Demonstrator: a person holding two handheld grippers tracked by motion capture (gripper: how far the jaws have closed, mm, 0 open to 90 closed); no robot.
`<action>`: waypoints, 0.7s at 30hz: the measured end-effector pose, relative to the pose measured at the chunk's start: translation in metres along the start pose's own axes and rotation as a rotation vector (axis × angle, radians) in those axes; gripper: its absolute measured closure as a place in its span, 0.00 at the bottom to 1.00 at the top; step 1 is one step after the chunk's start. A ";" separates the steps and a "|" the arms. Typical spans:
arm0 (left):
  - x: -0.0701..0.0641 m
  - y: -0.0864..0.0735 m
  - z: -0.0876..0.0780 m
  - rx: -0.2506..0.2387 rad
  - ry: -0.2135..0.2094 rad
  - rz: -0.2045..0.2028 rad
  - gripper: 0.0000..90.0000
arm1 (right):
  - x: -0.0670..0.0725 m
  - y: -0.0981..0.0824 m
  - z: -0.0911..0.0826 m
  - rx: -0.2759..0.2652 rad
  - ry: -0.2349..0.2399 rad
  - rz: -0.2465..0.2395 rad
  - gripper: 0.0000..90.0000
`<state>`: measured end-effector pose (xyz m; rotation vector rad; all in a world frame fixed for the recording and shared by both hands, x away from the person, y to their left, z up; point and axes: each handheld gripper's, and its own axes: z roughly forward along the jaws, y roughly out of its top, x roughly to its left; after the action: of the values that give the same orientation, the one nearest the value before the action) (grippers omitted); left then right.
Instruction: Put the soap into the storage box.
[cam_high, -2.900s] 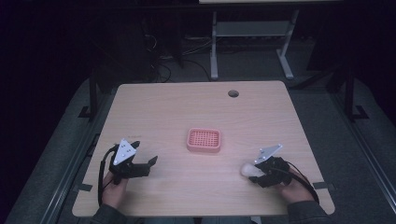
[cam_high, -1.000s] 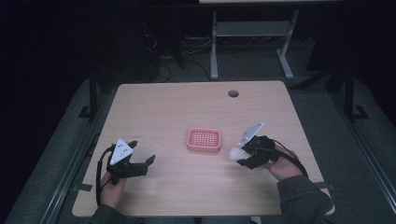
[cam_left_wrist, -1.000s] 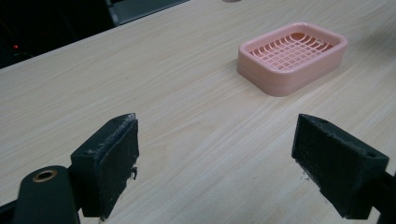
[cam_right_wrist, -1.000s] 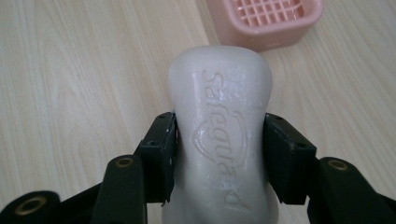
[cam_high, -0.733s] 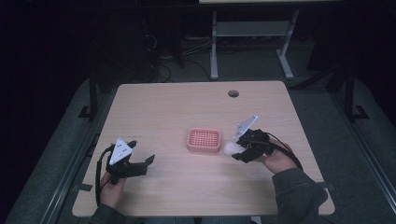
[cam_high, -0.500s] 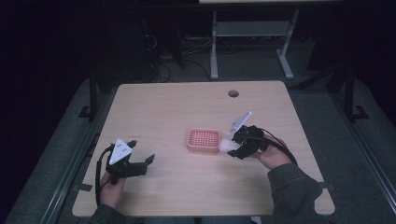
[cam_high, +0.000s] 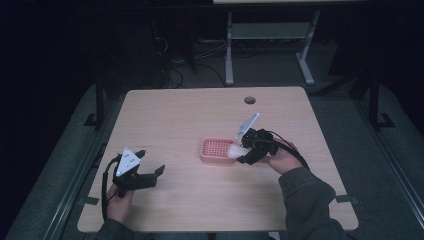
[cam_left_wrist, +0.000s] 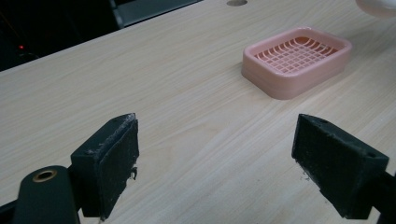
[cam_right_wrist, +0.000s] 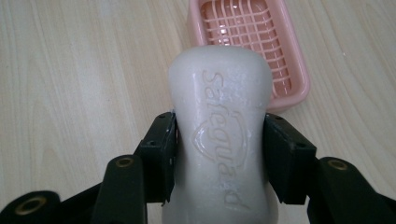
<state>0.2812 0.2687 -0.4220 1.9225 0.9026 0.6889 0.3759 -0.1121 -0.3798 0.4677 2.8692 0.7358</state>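
Observation:
A pink slotted soap dish (cam_high: 216, 150) lies near the middle of the wooden table (cam_high: 180, 115); I also see the dish (cam_left_wrist: 297, 59) in the left gripper view and the dish (cam_right_wrist: 247, 32) ahead of the right jaws. My right gripper (cam_high: 241, 153) is shut on a white bar of soap (cam_right_wrist: 218, 135), embossed with lettering, and holds the soap (cam_high: 235, 151) over the dish's right end. My left gripper (cam_high: 150, 176) rests at the table's front left, open, with nothing between its pads (cam_left_wrist: 108, 163).
A round cable hole (cam_high: 250, 100) sits near the table's far edge. Behind the table stands a metal frame (cam_high: 265, 45) on a dark floor with cables. Bare wood lies between the left gripper and the dish.
My right gripper has carried the soap from the front right of the table leftward and away from me, up to the dish's right end. The left gripper has stayed put.

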 end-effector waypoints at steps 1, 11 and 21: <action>0.000 0.000 0.000 0.001 0.000 0.000 0.16 | -0.001 0.001 0.000 0.003 0.000 0.001 0.54; 0.000 0.000 -0.001 0.000 0.001 -0.001 0.16 | -0.007 0.012 0.006 -0.001 0.017 -0.010 0.54; 0.000 0.000 -0.001 -0.001 0.002 -0.001 0.16 | -0.014 0.021 0.010 0.004 0.023 -0.012 0.54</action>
<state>0.2807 0.2692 -0.4211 1.9210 0.9044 0.6902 0.3967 -0.0952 -0.3778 0.4453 2.8930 0.7388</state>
